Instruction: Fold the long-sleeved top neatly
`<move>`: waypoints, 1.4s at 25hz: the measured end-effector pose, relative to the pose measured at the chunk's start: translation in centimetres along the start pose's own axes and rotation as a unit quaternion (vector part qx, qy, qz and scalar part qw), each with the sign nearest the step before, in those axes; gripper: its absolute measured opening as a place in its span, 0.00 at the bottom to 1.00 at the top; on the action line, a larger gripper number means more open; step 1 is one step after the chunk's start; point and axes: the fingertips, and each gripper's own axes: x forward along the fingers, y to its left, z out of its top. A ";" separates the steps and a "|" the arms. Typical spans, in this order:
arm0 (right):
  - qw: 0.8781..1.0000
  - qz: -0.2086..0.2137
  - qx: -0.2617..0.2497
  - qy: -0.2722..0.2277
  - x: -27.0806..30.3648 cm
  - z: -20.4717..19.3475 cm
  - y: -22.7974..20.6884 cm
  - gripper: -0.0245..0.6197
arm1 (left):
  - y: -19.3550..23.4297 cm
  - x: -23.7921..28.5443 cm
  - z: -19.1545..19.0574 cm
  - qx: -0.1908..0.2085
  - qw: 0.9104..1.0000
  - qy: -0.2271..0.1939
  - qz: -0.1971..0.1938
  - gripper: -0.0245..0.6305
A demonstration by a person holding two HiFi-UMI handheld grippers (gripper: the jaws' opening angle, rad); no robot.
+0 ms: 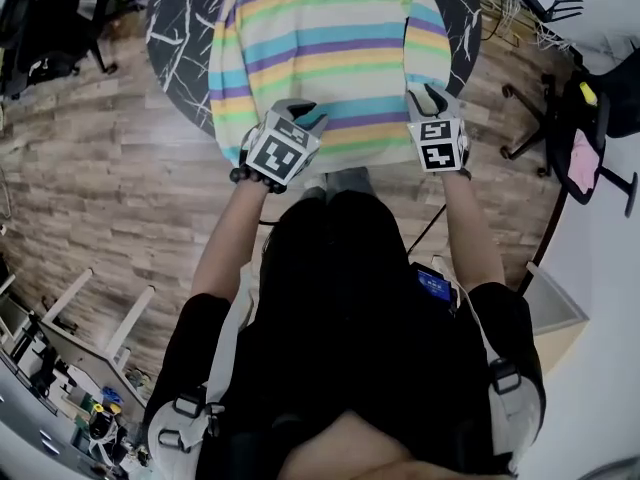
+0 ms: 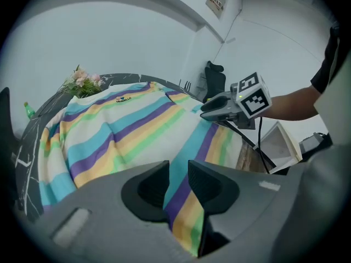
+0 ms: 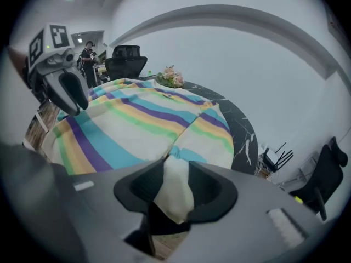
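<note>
— one wooden floor (image 1: pixel 100 188) lies under everything, its planks running across the head view. what stands on it?

— a round dark surface (image 1: pixel 175 38) with white marbling. there are office chairs about too; one black chair (image 3: pixel 125 59) stands beyond the far rim.

— and the top?

— the top (image 1: pixel 330 48) lies spread over the middle of that surface, front up. the collar and a small chest print are on the far side, and the hem is at the near edge, towards the person. it has bands of cream, yellow, green, turquoise and purple, and a sleeve lies along each side of the body.

— both tongs are at the hem, then?

— yes, one towards each near corner and well apart. the left tongs (image 1: pixel 300 116) are pinching the hem on the person's left. in the left gripper view a strip of turquoise, purple and yellow cloth runs up from the surface and passes between the two jaws, which are nipped onto it.

— the other one?

— the right tongs (image 1: pixel 428 98) are pinching the cloth at the near right corner. in the right gripper view a cream fold sits clamped between the jaws and hangs a little below them. a turquoise band lies just beyond them on the surface.

— anything smaller?

— a bunch of pink flowers (image 2: pixel 82 82) sits at the far rim, just beyond the collar. a green bottle (image 2: pixel 28 109) shows by the rim on the left of the left gripper view. i cannot tell whether it stands on the surface.
</note>
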 end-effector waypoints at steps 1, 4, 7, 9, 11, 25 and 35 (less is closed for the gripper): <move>1.000 -0.002 0.011 0.005 0.3 -0.6 -0.1 0.26 | -0.5 -0.2 -0.5 0.004 1.000 0.001 -0.001 0.22; 0.998 -0.005 0.065 0.000 0.6 -1.3 -1.0 0.10 | -1.6 -0.8 -1.6 0.018 1.000 -0.004 0.001 0.22; 0.994 -0.004 0.111 -0.018 -0.5 -0.6 -1.3 0.07 | -2.4 -2.1 -2.2 0.027 1.000 -0.002 0.008 0.22; 0.994 -0.008 0.107 -0.024 -1.2 -0.3 -1.2 0.07 | -2.9 -2.6 -2.6 0.025 1.000 -0.006 0.011 0.22; 0.995 -0.015 0.092 -0.031 -1.9 0.2 -1.1 0.07 | -3.2 -2.9 -2.6 0.020 1.000 -0.010 0.012 0.22; 0.993 -0.042 0.062 -0.096 -4.7 3.6 -16.4 0.06 | -6.7 3.7 6.7 -0.005 1.000 -0.018 0.021 0.21; 0.996 -0.030 0.066 -0.043 -1.7 0.9 -34.0 0.06 | -9.8 10.2 17.7 -0.061 0.997 -0.015 0.051 0.21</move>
